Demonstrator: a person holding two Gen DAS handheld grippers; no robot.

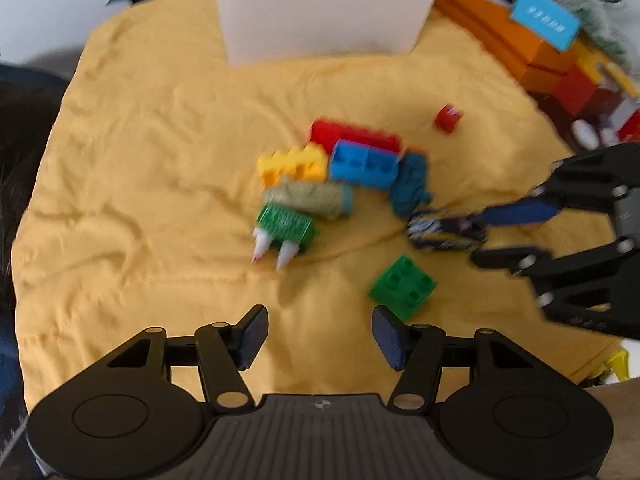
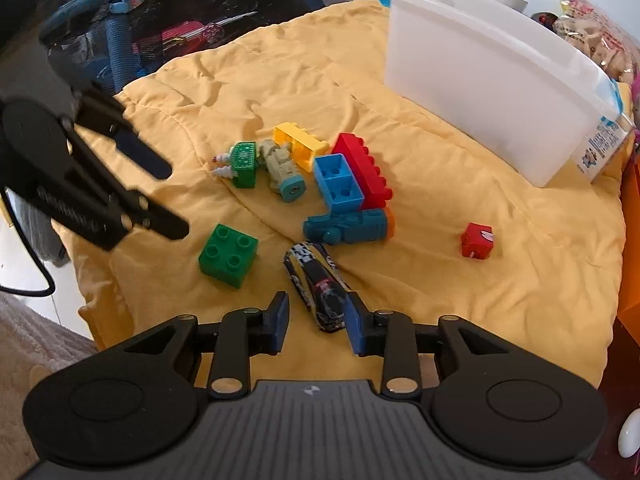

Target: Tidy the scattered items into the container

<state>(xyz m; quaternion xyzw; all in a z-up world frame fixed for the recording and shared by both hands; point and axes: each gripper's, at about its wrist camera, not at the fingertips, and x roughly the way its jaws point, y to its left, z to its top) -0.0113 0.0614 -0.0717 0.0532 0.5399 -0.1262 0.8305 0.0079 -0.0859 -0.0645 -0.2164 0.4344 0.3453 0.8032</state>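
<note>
Right gripper (image 2: 316, 322) angled down, fingers spread beside black patterned tube (image 2: 316, 286), left gripper (image 1: 320, 336) fingers spread, empty

Ahead of our left gripper (image 1: 320, 336), its jaws standing apart with nothing between them, we list a yellow cloth (image 1: 140, 168) bearing a white container (image 1: 324, 16) at the far edge and a green block (image 1: 402, 285) just beyond the right fingertip. Further forward we note a cluster: a red brick (image 1: 352, 134), a yellow brick (image 1: 292, 164), a blue brick (image 1: 364, 166), a teal toy (image 1: 412, 184), a grey-green toy (image 1: 308, 198) and a green piece with white cones (image 1: 286, 226). Off to our right sit a small red cube (image 1: 448, 118) and our right gripper (image 1: 476, 240), its fingers about a dark patterned toy (image 1: 444, 230).
</note>
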